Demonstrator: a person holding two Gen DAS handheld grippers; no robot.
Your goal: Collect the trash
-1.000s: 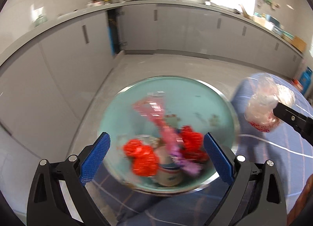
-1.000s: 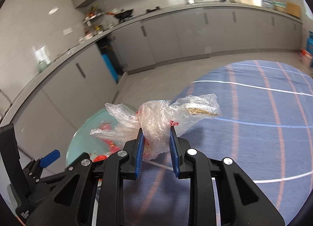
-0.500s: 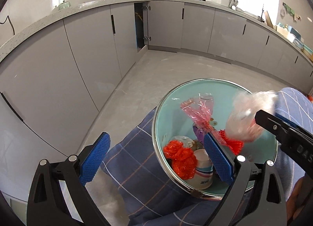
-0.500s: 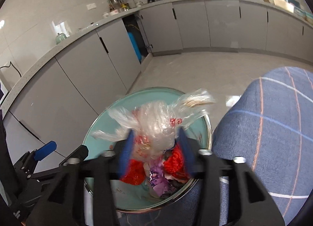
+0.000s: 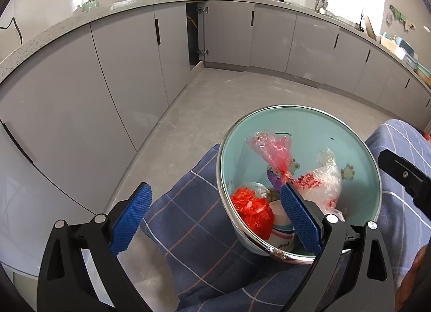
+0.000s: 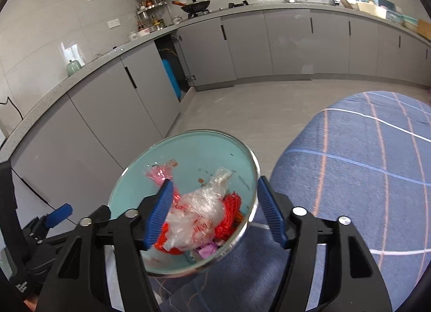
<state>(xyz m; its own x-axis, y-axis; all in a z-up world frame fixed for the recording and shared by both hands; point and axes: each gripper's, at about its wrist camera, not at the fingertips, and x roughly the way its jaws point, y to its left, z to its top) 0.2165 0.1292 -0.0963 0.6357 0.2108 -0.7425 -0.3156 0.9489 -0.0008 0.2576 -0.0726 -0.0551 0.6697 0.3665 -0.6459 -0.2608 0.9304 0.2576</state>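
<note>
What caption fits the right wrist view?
Right gripper, jaws just opened, above the clear plastic bag now lying in the teal bowl of trash.

I'm counting one bowl (image 5: pixel 301 128) at lower right holding one clear bag (image 5: pixel 324 180), one pink bag (image 5: pixel 272 147), one paper cup (image 5: pixel 281 227).

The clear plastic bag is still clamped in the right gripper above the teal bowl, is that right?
Not quite. The right wrist view shows the right gripper open, its jaws having just been opening, and the clear plastic bag lies loose in the teal bowl on the other trash.
</note>
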